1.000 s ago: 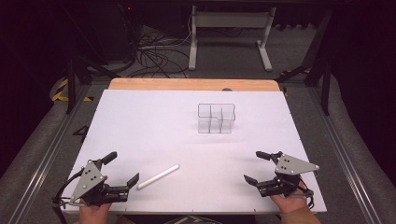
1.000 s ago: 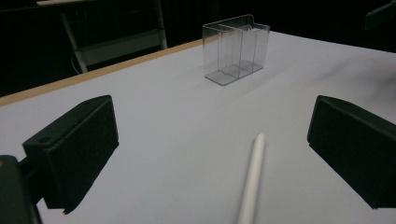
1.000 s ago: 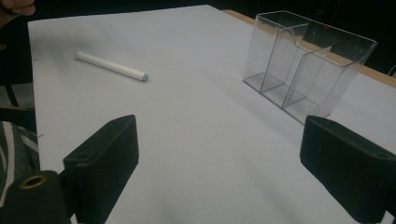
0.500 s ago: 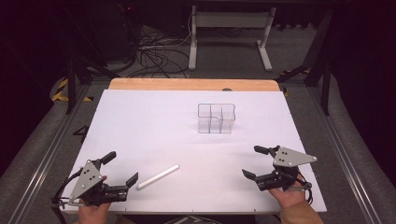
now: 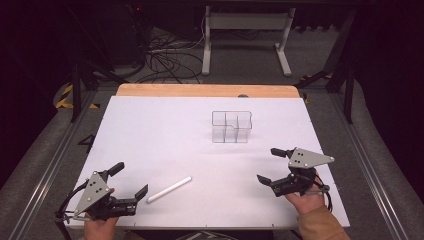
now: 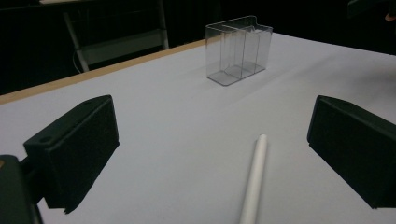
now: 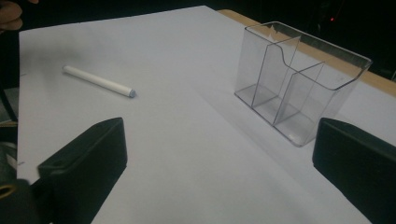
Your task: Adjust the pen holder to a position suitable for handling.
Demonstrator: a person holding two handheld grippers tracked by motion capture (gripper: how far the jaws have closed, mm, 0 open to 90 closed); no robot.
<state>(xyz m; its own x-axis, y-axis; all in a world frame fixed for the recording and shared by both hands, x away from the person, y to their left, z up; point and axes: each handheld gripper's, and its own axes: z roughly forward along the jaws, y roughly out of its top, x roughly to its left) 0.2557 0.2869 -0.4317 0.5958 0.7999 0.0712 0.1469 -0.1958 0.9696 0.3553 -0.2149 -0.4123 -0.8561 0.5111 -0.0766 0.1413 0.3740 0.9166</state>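
White stick (image 5: 169, 189), one; clear divided holder (image 5: 231, 126), one; two tongs (image 5: 129, 179) (image 5: 270, 164), both apart.

A white table surface (image 5: 165, 130) fills the middle, with a strip of light wood (image 5: 205, 90) along its far edge. Beyond it, on a grey carpeted floor (image 5: 320, 60), stands a white metal table frame (image 5: 245, 35), and a tangle of black cables (image 5: 167, 57) lies to its left.
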